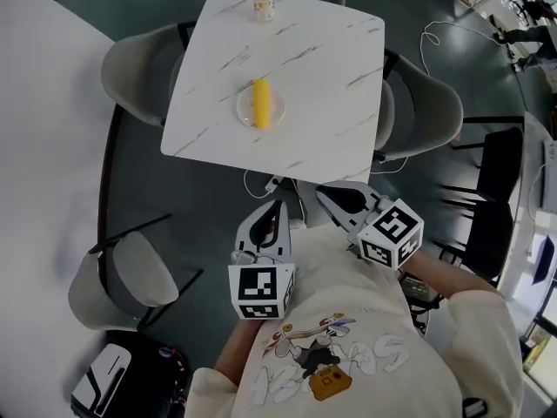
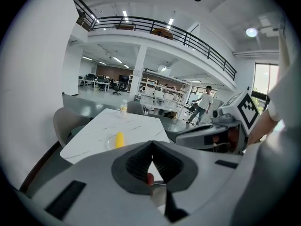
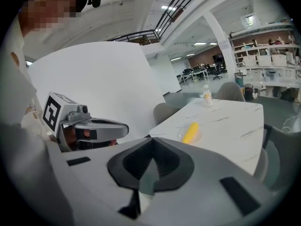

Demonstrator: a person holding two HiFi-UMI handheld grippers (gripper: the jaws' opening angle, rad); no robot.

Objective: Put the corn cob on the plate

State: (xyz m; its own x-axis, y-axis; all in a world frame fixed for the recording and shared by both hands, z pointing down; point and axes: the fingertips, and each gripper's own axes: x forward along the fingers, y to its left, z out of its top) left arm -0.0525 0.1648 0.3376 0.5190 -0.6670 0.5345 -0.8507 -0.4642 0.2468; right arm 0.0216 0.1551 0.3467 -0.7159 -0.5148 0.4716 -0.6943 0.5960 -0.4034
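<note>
A yellow corn cob [image 1: 260, 103] lies on a small clear plate [image 1: 243, 113] in the middle of the white marble table [image 1: 322, 77]. Both grippers hang close to my body, well short of the table's near edge. My left gripper [image 1: 276, 207] is shut with nothing in it, and my right gripper [image 1: 324, 193] beside it is also shut and empty. In the left gripper view the corn cob [image 2: 120, 139] shows beyond the closed left gripper [image 2: 152, 147]. The right gripper view has the corn cob [image 3: 190, 132] past the closed right gripper [image 3: 153, 144].
A small bottle [image 1: 263, 0] stands at the table's far edge. Grey chairs sit at the left [image 1: 135, 68] and right [image 1: 426, 111] of the table, another at my lower left [image 1: 122, 277]. Cables [image 1: 261, 181] trail on the floor. A person [image 2: 204, 100] stands far off.
</note>
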